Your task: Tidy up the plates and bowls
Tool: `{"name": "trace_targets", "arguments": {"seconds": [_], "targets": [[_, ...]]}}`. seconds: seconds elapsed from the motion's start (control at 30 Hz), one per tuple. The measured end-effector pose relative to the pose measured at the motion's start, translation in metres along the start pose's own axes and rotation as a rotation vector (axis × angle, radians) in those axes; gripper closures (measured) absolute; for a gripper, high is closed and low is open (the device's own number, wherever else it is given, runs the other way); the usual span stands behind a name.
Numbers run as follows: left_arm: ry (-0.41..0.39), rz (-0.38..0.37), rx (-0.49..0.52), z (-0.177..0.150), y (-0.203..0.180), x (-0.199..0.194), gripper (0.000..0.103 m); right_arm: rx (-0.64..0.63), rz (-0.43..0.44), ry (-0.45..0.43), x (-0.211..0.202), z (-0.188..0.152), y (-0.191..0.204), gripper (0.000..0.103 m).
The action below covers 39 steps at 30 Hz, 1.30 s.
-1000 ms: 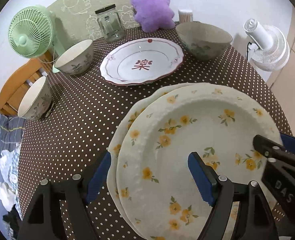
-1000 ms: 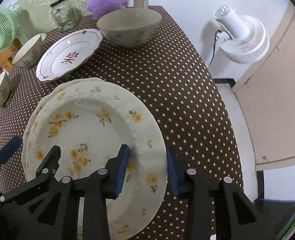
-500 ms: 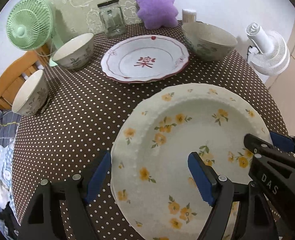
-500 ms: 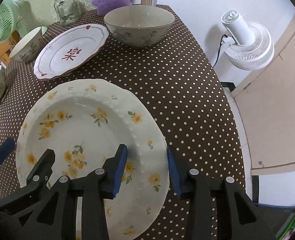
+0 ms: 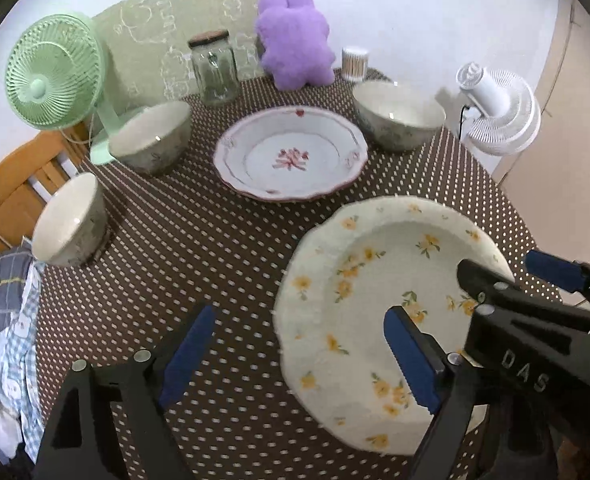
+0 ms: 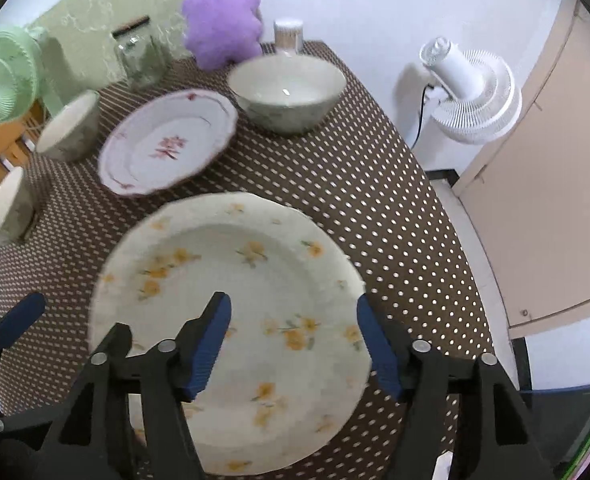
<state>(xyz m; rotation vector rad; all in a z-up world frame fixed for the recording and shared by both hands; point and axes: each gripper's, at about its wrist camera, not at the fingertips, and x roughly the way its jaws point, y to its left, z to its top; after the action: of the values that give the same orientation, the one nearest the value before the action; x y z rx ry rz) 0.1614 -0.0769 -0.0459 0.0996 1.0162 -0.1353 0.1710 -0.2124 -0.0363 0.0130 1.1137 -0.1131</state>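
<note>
My left gripper (image 5: 295, 354) hangs over the brown white-dotted desk (image 5: 199, 248) with its jaws spread wide; they have just been opening further, and only the near left rim of the cream plate with yellow flowers (image 5: 379, 292) lies below the gap, touched by neither pad. My right gripper (image 6: 293, 342) stands over the same flowered plate (image 6: 231, 292), its jaws also just opened. The plate's right edge sits under the space between them, and the pads press on nothing. The plate lies flat on the desk at its near right part. I cannot tell from these views whether a second plate lies under it.

Beyond it, near the middle of the desk, lies the white scalloped plate with a red rim line and a red mark in its centre (image 5: 291, 158). To its right stands the large grey-green ceramic bowl (image 5: 399, 114). To its left stands a smaller patterned bowl (image 5: 151, 136), and a second small bowl (image 5: 69, 220) sits at the desk's left edge, well apart from the flowered plate.

At the far edge stand a clear glass jar with a cork lid (image 5: 214, 68), a purple plush toy (image 5: 295, 42) and a small round holder of sticks (image 5: 355, 63). A green desk fan (image 5: 55, 78) stands at the far left.
</note>
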Motion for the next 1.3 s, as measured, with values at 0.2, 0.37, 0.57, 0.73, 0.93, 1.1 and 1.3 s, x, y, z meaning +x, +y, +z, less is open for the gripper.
{"name": "trace_targets", "arguments": {"seconds": [0.2, 0.37, 0.57, 0.73, 0.93, 1.1, 1.3], "targets": [[-0.078, -0.012, 0.004, 0.005, 0.033, -0.023, 0.014, 0.047, -0.008, -0.07, -0.03, 0.003, 0.027, 0.031], [-0.107, -0.013, 0.008, 0.014, 0.052, -0.034, 0.014, 0.076, -0.05, -0.13, -0.049, 0.008, 0.049, 0.031], [-0.128, -0.023, -0.005, 0.029, 0.066, -0.037, 0.014, 0.076, -0.062, -0.159, -0.056, 0.022, 0.062, 0.031], [-0.133, 0.008, -0.031, 0.049, 0.067, -0.024, 0.015, 0.053, -0.041, -0.18, -0.05, 0.044, 0.064, 0.031], [-0.125, 0.041, -0.079, 0.075, 0.065, 0.005, 0.015, 0.026, -0.004, -0.18, -0.016, 0.079, 0.059, 0.031], [-0.103, 0.086, -0.109, 0.094, 0.062, 0.033, 0.017, 0.033, 0.028, -0.159, 0.015, 0.104, 0.055, 0.031], [-0.062, 0.092, -0.123, 0.112, 0.065, 0.073, 0.022, 0.015, 0.035, -0.122, 0.055, 0.126, 0.058, 0.031]]}}
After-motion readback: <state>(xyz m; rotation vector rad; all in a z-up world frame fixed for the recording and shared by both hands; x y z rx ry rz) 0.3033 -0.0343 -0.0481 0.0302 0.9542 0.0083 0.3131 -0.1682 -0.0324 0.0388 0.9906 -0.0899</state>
